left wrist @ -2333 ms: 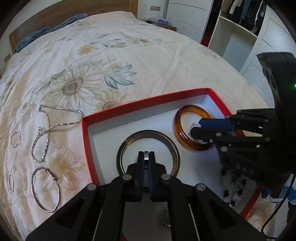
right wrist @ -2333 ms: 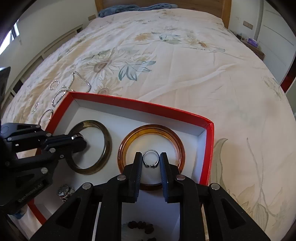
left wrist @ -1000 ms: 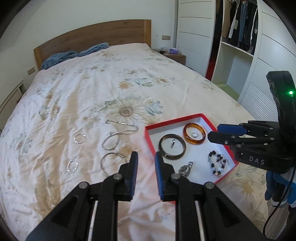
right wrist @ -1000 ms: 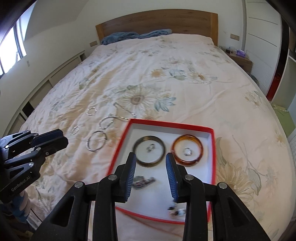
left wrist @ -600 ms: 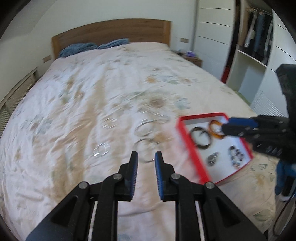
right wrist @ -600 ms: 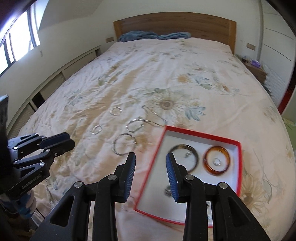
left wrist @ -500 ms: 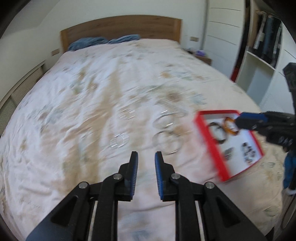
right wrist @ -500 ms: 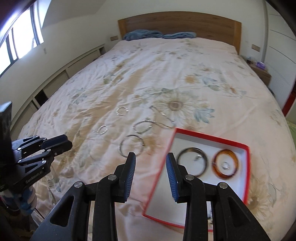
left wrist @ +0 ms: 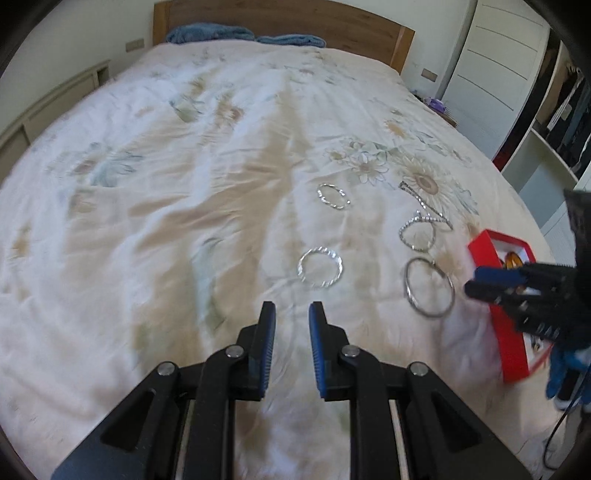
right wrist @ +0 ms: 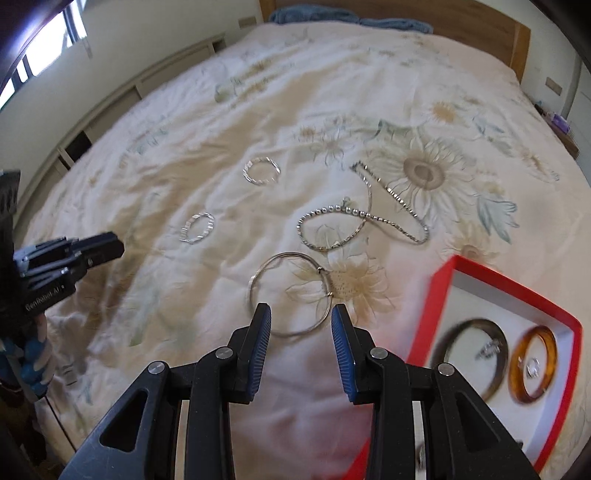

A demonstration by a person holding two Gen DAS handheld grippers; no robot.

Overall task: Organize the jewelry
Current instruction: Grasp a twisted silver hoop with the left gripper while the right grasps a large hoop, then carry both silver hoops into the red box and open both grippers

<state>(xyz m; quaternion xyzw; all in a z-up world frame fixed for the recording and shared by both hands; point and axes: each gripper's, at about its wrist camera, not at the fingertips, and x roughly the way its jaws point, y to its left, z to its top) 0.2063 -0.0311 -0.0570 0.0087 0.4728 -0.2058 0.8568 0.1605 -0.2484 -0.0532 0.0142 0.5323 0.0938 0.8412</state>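
My left gripper (left wrist: pixel 291 308) is open and empty just short of a twisted silver bracelet (left wrist: pixel 301 271) on the floral bedspread. My right gripper (right wrist: pixel 300 312) is open and empty, with its fingertips over the near edge of a thin silver hoop bangle (right wrist: pixel 251 290). A beaded silver necklace (right wrist: pixel 334 209) lies beyond the hoop. Two small twisted bracelets (right wrist: pixel 207 218) (right wrist: pixel 258 160) lie to its left. The red box (right wrist: pixel 436 306) at the right holds a dark bangle (right wrist: pixel 439 350) and an amber bangle (right wrist: pixel 514 365), each with a small ring inside it.
The bed's wooden headboard (left wrist: pixel 295 18) and blue pillows are at the far end. A low cabinet (right wrist: pixel 110 110) runs along the left wall. Wardrobe shelves (left wrist: pixel 554 110) stand on the right. In the left wrist view the right gripper (left wrist: pixel 517 280) partly hides the red box (left wrist: pixel 495 321).
Both grippers have let go of the rings, now lying inside the bangles. They swung left from the red box and sank toward the loose silver pieces on the bedspread.
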